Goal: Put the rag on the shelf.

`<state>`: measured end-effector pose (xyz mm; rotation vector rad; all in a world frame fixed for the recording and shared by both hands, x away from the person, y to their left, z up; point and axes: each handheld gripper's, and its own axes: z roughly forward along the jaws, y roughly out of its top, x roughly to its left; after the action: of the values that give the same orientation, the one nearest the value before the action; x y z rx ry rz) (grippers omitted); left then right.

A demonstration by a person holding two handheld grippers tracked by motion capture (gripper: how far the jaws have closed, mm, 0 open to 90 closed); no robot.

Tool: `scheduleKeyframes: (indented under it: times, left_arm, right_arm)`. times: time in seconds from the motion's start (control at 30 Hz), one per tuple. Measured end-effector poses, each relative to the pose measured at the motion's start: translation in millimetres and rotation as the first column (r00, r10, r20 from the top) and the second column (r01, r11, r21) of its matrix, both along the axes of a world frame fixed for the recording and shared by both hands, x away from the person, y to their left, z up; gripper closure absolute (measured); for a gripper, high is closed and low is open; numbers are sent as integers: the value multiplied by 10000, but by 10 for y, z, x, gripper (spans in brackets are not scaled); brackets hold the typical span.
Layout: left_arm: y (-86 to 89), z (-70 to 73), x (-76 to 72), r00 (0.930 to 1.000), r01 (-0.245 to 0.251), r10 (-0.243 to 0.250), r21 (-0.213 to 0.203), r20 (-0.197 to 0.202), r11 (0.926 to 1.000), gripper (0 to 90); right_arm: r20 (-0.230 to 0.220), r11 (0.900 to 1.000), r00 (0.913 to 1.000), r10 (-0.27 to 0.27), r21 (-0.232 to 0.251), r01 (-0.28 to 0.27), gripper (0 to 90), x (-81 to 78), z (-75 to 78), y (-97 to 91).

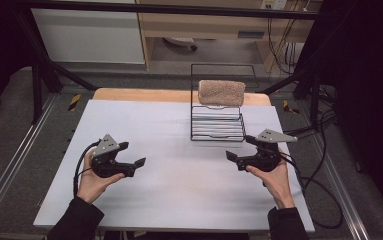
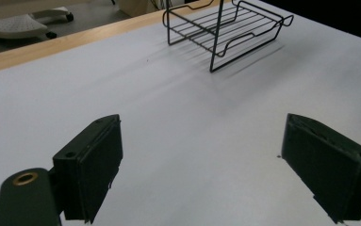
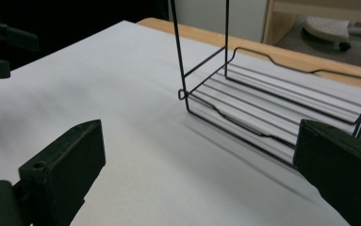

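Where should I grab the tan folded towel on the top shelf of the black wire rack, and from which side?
Take the tan folded towel near one short end, probably the right, coming from the front with the right gripper. The roll lies crosswise on the upper shelf of the black wire rack, its front unobstructed, and its soft pile should compress between open jaws.

You had the table (image 1: 179, 190) filling the middle of the high view. The wire rack (image 1: 217, 127) stood on it right of centre, toward the upper part of the frame, with the towel (image 1: 221, 92) lying on its top tier. Your left gripper (image 1: 132, 155) sat at lower left, your right gripper (image 1: 240, 148) at lower right, just below the rack's right corner, the two well apart.
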<state>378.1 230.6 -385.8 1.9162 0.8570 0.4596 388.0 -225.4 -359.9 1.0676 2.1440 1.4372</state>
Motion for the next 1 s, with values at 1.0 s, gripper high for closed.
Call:
scheduleKeyframes:
  times: [1.0]
  left_arm:
    - [429, -518, -252, 9957, -190, 267, 859, -888, 9961, 130]
  right_arm:
    - [-1289, 9982, 9910, 364, -431, -422, 5, -246, -757, -237]
